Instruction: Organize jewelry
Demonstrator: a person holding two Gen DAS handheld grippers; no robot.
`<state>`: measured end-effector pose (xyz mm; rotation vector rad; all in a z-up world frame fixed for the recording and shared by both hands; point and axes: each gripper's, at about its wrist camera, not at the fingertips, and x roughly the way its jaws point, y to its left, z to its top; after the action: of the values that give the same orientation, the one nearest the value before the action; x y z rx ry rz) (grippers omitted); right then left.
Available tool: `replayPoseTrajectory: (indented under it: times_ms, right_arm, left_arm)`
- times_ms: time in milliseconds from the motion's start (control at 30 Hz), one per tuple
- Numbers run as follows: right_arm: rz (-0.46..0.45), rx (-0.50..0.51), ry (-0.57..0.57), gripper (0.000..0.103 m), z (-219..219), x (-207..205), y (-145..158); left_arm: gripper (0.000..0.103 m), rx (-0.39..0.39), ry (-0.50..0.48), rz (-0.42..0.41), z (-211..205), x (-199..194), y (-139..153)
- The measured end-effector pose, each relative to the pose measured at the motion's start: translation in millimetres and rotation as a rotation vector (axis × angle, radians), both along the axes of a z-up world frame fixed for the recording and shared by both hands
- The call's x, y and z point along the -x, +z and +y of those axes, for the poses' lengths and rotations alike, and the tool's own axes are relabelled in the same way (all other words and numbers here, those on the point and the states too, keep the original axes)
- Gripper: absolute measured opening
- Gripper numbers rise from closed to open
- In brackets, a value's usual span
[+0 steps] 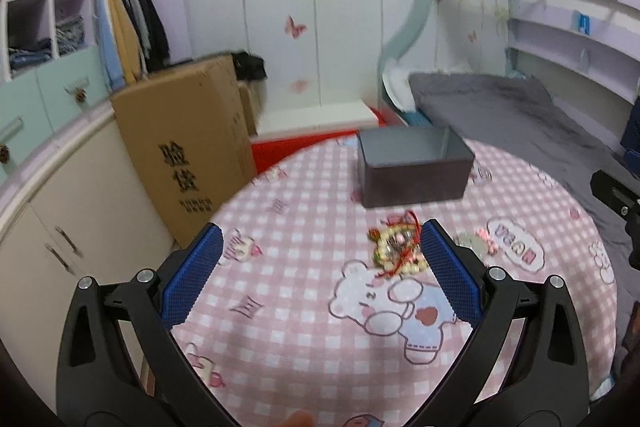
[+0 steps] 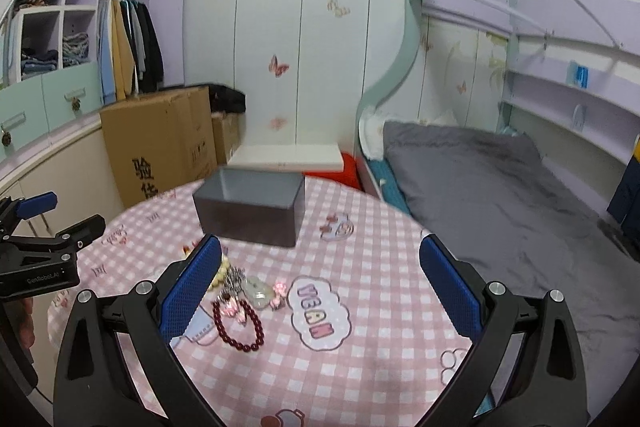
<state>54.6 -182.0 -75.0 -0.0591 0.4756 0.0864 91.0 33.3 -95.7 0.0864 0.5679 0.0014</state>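
- Hovering over the pink checked tablecloth (image 2: 360, 367), we hold both grippers with fingers spread wide, nothing between them: left gripper (image 1: 320, 247), right gripper (image 2: 320, 259).
- Just past our right fingers lies the dark red bead bracelet (image 2: 236, 323), with pink trinkets (image 2: 278, 293) beside it.
- A tangle of cream beads and red cord (image 1: 396, 247) sits against our left gripper's right pad.
- Farther back, the open grey box (image 1: 414, 167) stands on the cloth, apart from the jewelry.
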Motion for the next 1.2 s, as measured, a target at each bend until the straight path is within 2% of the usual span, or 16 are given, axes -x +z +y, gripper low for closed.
replayPoseTrajectory:
  times_ms: [167, 333, 433, 533, 633, 700, 733, 800, 967, 1167, 1200]
  right_arm:
    - [0.067, -0.011, -0.001, 0.096, -2.9, -13.5, -20.4]
    - [0.139, -0.011, 0.008, 0.096, -4.9, -28.6, -37.8]
    - [0.170, -0.008, 0.022, 0.096, -5.3, -35.5, -45.3]
    - [0.198, -0.006, 0.031, 0.096, -6.5, -41.9, -50.3]
    - [0.220, -0.029, 0.038, 0.096, -7.5, -47.1, -55.4]
    - [0.233, -0.041, 0.045, 0.096, -6.8, -50.5, -58.4]
    - [0.241, -0.045, 0.052, 0.096, -7.0, -52.2, -60.1]
    - [0.259, -0.054, 0.067, 0.096, -6.3, -54.5, -63.3]
    - [0.321, -0.051, 0.104, 0.096, -1.7, -58.1, -74.6]
    - [0.362, -0.035, 0.143, 0.095, 6.9, -60.8, -81.5]
    - [0.366, -0.029, 0.147, 0.091, 8.2, -60.5, -81.7]
  left_arm:
    - [0.097, 0.014, -0.029, 0.079, -6.3, -19.9, -21.6]
    - [0.097, 0.006, -0.082, 0.113, -20.7, -37.7, -35.2]
    - [0.089, 0.001, -0.125, 0.142, -31.3, -50.2, -43.0]
    - [0.078, -0.017, -0.152, 0.185, -40.0, -64.6, -53.0]
    - [0.062, -0.031, -0.172, 0.234, -45.5, -78.3, -64.6]
    - [0.029, -0.036, -0.179, 0.259, -46.9, -85.2, -70.0]
    - [0.025, -0.030, -0.183, 0.267, -45.1, -87.3, -71.8]
    - [0.009, -0.012, -0.183, 0.275, -41.7, -89.5, -72.7]
    - [0.006, 0.115, -0.172, 0.194, -14.5, -76.4, -45.1]
    - [0.006, 0.201, -0.172, 0.119, 9.5, -57.4, -13.7]
    - [0.006, 0.211, -0.174, 0.107, 11.6, -54.0, -9.4]
